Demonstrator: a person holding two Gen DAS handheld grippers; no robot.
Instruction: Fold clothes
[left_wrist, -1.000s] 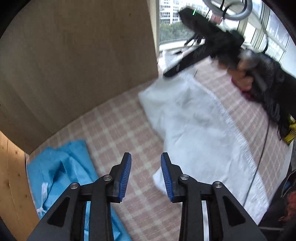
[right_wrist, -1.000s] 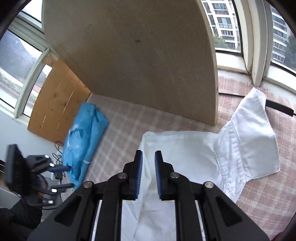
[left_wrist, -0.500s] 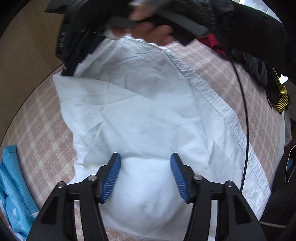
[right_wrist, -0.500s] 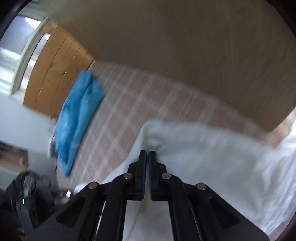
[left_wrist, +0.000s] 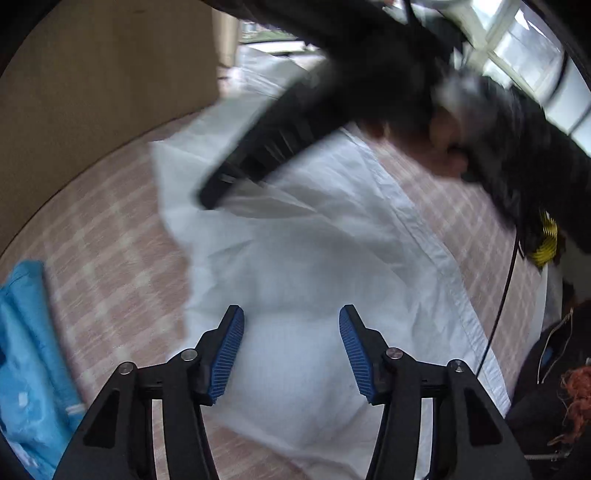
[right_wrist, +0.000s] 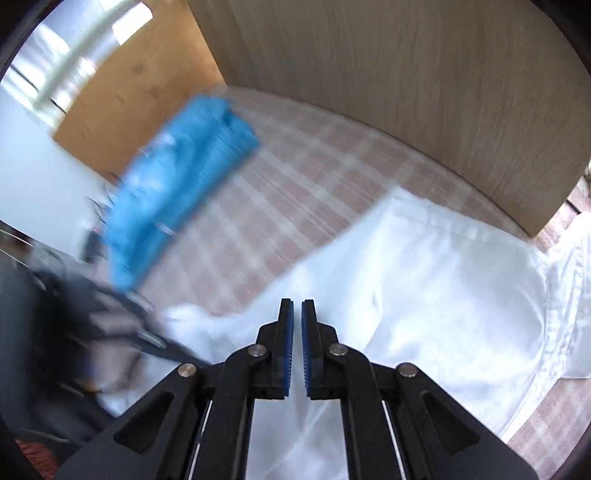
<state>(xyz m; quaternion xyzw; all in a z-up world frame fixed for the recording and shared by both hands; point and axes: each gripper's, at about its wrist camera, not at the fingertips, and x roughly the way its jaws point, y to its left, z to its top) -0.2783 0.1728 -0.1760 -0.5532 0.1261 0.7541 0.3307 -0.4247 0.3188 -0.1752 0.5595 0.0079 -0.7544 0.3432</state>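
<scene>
A white shirt (left_wrist: 314, 266) lies spread on the pink checked cover (left_wrist: 110, 266). My left gripper (left_wrist: 291, 332) hovers open over the shirt's near end, with nothing between its blue pads. My right gripper (right_wrist: 297, 314) is shut, and the shirt's (right_wrist: 424, 288) left edge runs straight into its tips. In the left wrist view the right gripper (left_wrist: 210, 195) is a blurred black shape whose tip sits on the shirt's far left part, a raised fold trailing from it. The left gripper (right_wrist: 110, 321) shows as a dark blur low on the left of the right wrist view.
A crumpled blue garment (left_wrist: 26, 332) (right_wrist: 177, 177) lies on the cover to the left of the shirt. A wooden panel (right_wrist: 406, 92) walls the far side. A person's hand (left_wrist: 443, 147) holds the right gripper. A black cable (left_wrist: 498, 306) hangs at the right edge.
My right gripper closed its fingers at the shirt's left edge and is moving fast, blurring its view. My left gripper opened wider and moved from the bare cover to over the shirt.
</scene>
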